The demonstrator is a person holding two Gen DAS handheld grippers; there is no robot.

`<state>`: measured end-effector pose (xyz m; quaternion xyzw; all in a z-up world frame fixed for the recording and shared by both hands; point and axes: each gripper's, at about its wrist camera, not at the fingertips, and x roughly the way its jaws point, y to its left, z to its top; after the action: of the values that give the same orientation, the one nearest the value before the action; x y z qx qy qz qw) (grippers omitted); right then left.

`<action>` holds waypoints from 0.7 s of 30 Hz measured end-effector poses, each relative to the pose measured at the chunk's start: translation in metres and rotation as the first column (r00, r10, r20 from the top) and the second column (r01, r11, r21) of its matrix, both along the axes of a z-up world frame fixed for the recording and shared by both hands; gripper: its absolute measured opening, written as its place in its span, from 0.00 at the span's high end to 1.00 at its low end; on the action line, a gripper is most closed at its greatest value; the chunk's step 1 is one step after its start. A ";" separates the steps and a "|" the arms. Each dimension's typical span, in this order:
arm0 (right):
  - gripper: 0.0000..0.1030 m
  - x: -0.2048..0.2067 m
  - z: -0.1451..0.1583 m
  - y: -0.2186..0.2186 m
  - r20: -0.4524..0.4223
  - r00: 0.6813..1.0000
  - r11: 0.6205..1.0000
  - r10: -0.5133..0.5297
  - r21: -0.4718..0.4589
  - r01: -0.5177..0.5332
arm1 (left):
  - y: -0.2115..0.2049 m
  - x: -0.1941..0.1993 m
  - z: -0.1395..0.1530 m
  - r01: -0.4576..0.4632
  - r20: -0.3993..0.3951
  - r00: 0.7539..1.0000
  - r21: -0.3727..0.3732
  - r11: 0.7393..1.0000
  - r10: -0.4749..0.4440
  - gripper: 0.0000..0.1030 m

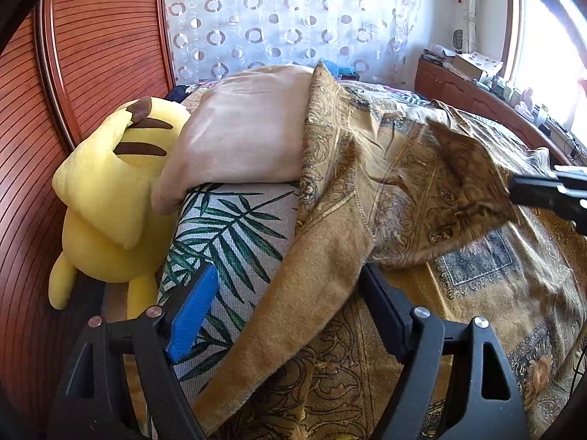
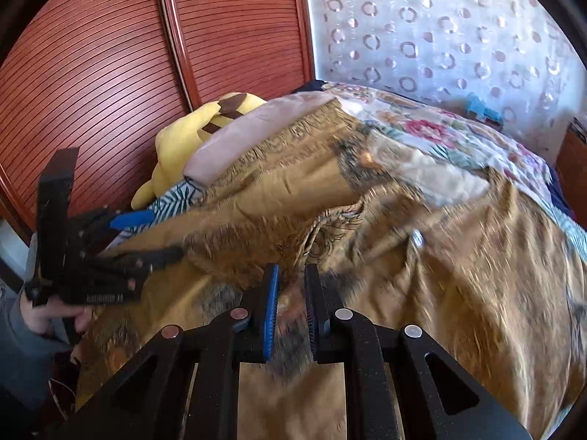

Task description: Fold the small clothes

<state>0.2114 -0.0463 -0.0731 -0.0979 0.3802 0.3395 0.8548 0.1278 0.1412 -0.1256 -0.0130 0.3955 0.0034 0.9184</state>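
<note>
The gold cloth (image 1: 367,190) lies spread on the bed (image 1: 234,227), near a yellow toy (image 1: 106,198) on the left. The left gripper (image 1: 286,293) is wide open over the cloth's edge. The right gripper (image 2: 291,275) looks pinched on a lifted fold, though that view is blurry.

no readable text, gripper marking too blurred
</note>
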 end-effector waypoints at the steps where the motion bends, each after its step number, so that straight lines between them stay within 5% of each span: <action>1: 0.87 -0.001 -0.003 -0.006 -0.007 1.000 1.000 -0.013 -0.005 0.012 | 0.000 0.000 0.000 -0.001 0.000 1.000 0.000 1.000 0.001 0.22; 11: 0.84 -0.025 0.018 -0.028 0.042 0.997 0.997 -0.066 0.037 0.065 | -0.001 -0.002 -0.001 -0.007 0.002 1.000 0.001 1.000 0.007 0.22; 14: 0.73 -0.042 0.025 -0.046 0.076 0.994 0.995 -0.074 0.072 0.069 | -0.001 -0.003 -0.001 -0.010 0.005 1.000 0.001 1.000 0.010 0.22; 16: 0.55 -0.049 0.024 -0.061 0.095 0.991 0.993 -0.099 0.074 0.092 | -0.002 -0.006 0.000 -0.003 0.008 1.000 0.006 1.000 0.002 0.22; 21: 0.50 -0.067 0.020 -0.110 0.148 0.970 0.981 -0.191 0.040 0.187 | -0.008 -0.022 0.017 -0.027 0.087 0.996 0.035 0.999 0.024 0.22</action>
<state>0.1446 -0.1567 -0.0535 -0.0755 0.3175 0.2529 0.9108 0.1060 0.1332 -0.1088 -0.0016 0.3551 0.0217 0.9346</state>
